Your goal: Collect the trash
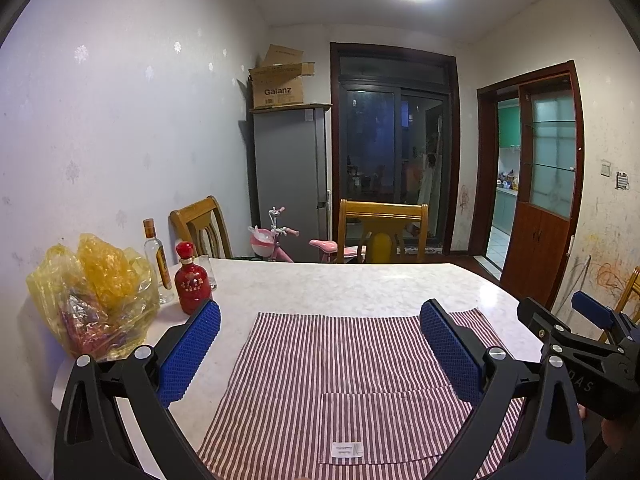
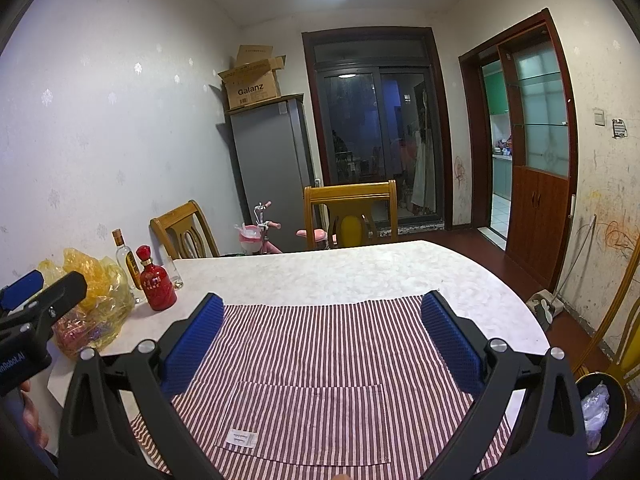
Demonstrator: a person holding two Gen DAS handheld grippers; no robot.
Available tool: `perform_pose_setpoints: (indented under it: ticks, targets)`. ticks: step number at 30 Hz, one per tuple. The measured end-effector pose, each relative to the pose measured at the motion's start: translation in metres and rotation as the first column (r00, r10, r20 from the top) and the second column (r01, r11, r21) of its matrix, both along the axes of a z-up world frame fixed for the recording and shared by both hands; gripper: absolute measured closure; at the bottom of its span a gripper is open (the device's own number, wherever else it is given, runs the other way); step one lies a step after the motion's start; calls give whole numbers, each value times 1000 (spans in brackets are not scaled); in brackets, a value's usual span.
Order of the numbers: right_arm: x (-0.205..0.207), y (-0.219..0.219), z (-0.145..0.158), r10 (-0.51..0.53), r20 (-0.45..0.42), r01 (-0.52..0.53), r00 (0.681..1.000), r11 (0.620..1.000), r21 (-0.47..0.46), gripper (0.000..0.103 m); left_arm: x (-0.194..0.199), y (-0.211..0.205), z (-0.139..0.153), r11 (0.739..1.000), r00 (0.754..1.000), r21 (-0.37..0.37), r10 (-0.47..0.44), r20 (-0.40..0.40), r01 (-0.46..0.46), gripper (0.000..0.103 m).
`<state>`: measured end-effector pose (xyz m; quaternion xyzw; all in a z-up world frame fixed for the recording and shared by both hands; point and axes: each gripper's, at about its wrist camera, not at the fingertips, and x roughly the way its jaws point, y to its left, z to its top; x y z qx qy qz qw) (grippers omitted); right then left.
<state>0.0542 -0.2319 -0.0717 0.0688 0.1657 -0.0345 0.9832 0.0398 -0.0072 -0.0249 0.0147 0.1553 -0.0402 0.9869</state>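
Both grippers — left and right — are hovering side by side over a striped cloth, jaws spread wide and holding nothing. The yellow bag of trash is sitting at the table's far-left edge — crumpled, mouth gaping upward, beside a red bottle. A bin is standing on the floor to the right.

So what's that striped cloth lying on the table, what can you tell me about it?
The striped cloth looks like thin woven fabric with narrow dark red and white stripes. It lies spread flat on the pale marbled table, reaching the near edge. A patch pocket is sewn on, with a small white label at its lower left corner. Nothing rests on it; both pairs of tongs are open above it.
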Motion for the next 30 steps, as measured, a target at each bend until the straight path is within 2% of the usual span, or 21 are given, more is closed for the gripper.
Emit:
perform_pose_setpoints:
  ticks: [30]
  targets:
    - [0,-1,-7,2,-7,-2,1000,1000,0,4,7,6,-8,1000,1000,3,-9,-14,9,6]
